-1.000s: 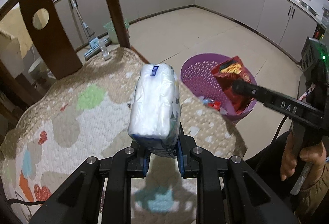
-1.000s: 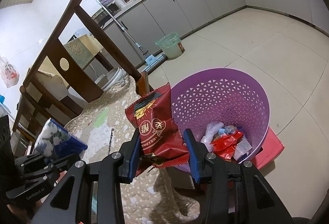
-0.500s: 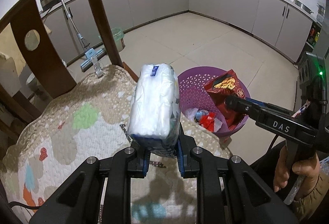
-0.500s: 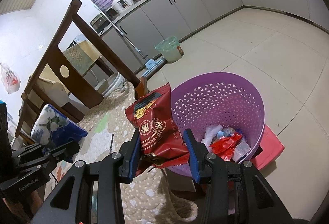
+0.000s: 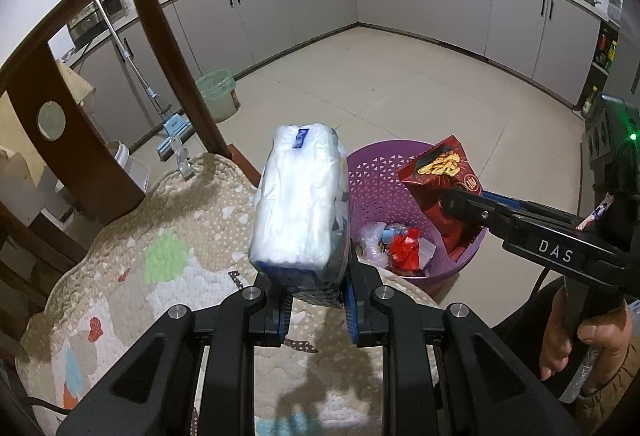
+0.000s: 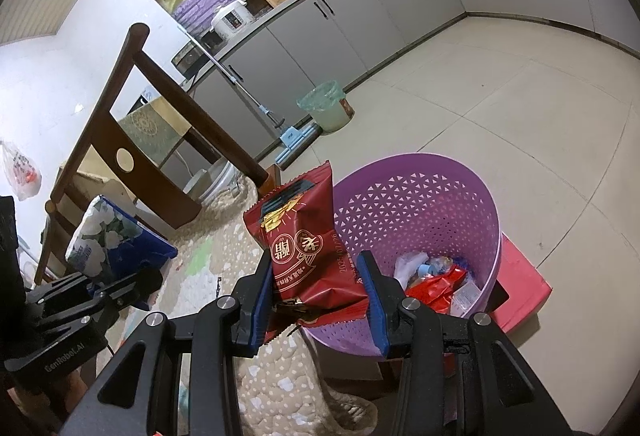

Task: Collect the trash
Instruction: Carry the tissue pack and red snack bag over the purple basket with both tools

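My left gripper (image 5: 316, 310) clamps a tissue pack (image 5: 300, 200) beside the basket (image 5: 368, 192); right gripper (image 6: 316, 296) clamps a snack bag (image 6: 304, 248) at its rim.

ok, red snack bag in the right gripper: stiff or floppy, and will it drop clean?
The red snack bag probably is light and semi-stiff: it stands upright above the right gripper. Its crumpled lower edge suggests thin film. Released, it may flutter rather than drop straight into the purple basket.

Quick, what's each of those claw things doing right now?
Left gripper: closed on the tissue pack.
Right gripper: closed on the red snack bag, by the purple basket.
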A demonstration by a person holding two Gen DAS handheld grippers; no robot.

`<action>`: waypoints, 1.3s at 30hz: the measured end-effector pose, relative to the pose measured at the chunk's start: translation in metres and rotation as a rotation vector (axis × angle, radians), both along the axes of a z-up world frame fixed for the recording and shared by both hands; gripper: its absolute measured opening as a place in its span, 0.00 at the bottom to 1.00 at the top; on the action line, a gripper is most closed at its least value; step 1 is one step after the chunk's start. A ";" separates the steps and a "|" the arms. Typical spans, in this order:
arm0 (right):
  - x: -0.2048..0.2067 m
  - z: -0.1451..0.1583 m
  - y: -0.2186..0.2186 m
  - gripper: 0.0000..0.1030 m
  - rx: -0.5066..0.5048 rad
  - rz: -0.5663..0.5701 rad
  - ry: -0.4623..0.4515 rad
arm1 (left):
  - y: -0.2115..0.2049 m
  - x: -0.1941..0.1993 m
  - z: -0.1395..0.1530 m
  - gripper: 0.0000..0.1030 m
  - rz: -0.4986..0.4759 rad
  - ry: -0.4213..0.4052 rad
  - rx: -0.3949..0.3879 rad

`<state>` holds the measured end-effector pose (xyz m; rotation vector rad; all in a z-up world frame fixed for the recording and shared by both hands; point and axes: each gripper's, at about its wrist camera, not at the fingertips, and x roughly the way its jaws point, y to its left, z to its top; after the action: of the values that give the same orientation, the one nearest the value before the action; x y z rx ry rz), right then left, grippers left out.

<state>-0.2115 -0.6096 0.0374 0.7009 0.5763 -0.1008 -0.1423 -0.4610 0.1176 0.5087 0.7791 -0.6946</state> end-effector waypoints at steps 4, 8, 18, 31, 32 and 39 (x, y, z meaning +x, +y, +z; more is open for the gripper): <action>-0.003 0.001 -0.002 0.43 0.006 -0.003 -0.009 | -0.007 -0.003 0.000 0.20 -0.011 -0.008 0.011; -0.003 0.002 -0.005 0.43 0.014 -0.009 -0.014 | -0.013 -0.003 -0.001 0.20 -0.013 -0.002 0.016; -0.004 0.001 -0.011 0.42 0.024 -0.027 -0.019 | -0.029 0.000 -0.006 0.20 -0.043 -0.007 0.037; -0.007 -0.002 -0.016 0.42 0.053 -0.047 -0.018 | -0.047 0.008 -0.016 0.20 -0.077 0.000 0.065; -0.007 -0.002 -0.016 0.42 0.055 -0.048 -0.017 | -0.047 0.009 -0.017 0.20 -0.076 0.007 0.061; -0.005 -0.004 -0.016 0.42 0.053 -0.056 0.001 | -0.047 0.023 -0.026 0.20 -0.063 0.050 0.055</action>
<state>-0.2166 -0.6257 0.0333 0.7686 0.5627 -0.1382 -0.1193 -0.5080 0.0915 0.5695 0.8343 -0.7478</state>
